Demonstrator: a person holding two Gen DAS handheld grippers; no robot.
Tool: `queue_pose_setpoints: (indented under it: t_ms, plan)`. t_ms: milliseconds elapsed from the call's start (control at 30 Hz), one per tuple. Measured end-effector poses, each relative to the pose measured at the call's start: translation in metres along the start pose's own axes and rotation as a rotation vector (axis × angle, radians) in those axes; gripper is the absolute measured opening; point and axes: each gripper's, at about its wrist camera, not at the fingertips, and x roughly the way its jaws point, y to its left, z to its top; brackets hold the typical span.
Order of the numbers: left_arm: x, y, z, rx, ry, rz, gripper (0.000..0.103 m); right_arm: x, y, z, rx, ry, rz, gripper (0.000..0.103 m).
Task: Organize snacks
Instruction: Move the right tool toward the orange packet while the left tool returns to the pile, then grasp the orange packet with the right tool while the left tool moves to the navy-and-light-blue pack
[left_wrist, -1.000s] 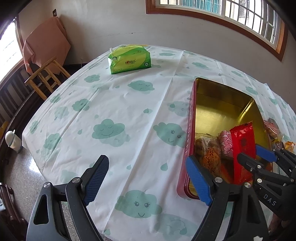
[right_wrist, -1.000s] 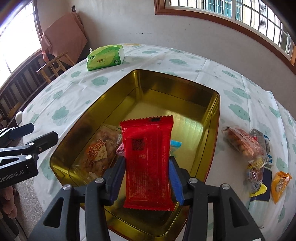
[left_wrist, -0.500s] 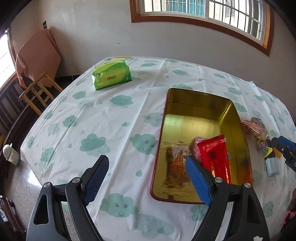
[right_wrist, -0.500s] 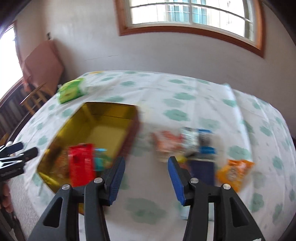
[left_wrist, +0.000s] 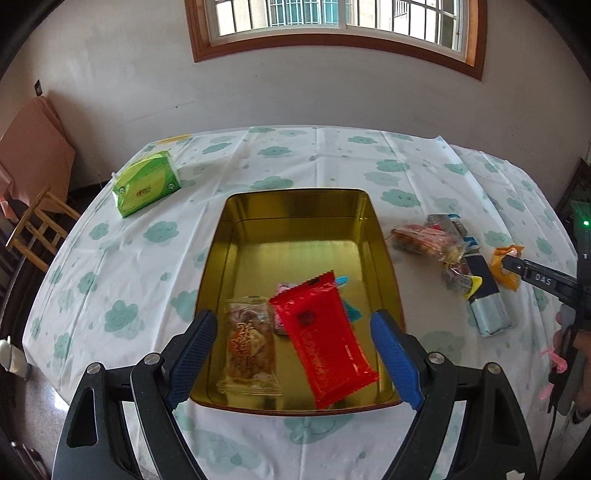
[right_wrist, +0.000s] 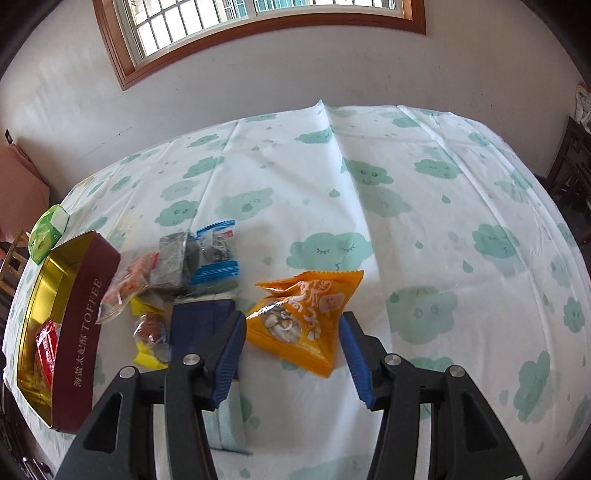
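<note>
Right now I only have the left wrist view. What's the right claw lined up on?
Observer: The orange bag lies between the opening jaws of the right claw, untouched.
Operator: Any print on the tin's outside?
Observer: Yes, the maroon wall of the tin reads TOFFEE.
Operator: What's beside that bag?
Observer: A dark blue pack, partly under the claw's left finger.

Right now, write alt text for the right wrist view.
The right gripper, jaws opening, hovers around an orange triangular snack packet on a cloud-print tablecloth. To its left lie mixed snack wrappers beside a gold-lined toffee tin.
</note>
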Motion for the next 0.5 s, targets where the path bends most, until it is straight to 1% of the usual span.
queue_pose_setpoints:
  t_ms: [100,133,300,433,500]
  plan:
    - [0.004,-0.021,0.004,0.028,0.017,-0.043,0.082,0.012,0.001,0.001,-0.005,0.004,-0.002,0.054]
    - [0.005,-0.027,0.004,0.036,0.02,-0.053,0.082,0.014,0.001,0.002,-0.008,-0.001,-0.003,0.056]
    - [0.014,-0.067,0.007,0.091,0.031,-0.099,0.082,0.019,0.005,0.004,-0.057,-0.034,0.002,0.056]
    - [0.023,-0.095,0.006,0.115,0.055,-0.148,0.082,0.023,0.005,0.004,-0.108,-0.064,0.012,0.056]
    - [0.028,-0.109,0.004,0.13,0.064,-0.158,0.082,0.026,0.004,0.006,-0.131,-0.078,0.02,0.056]
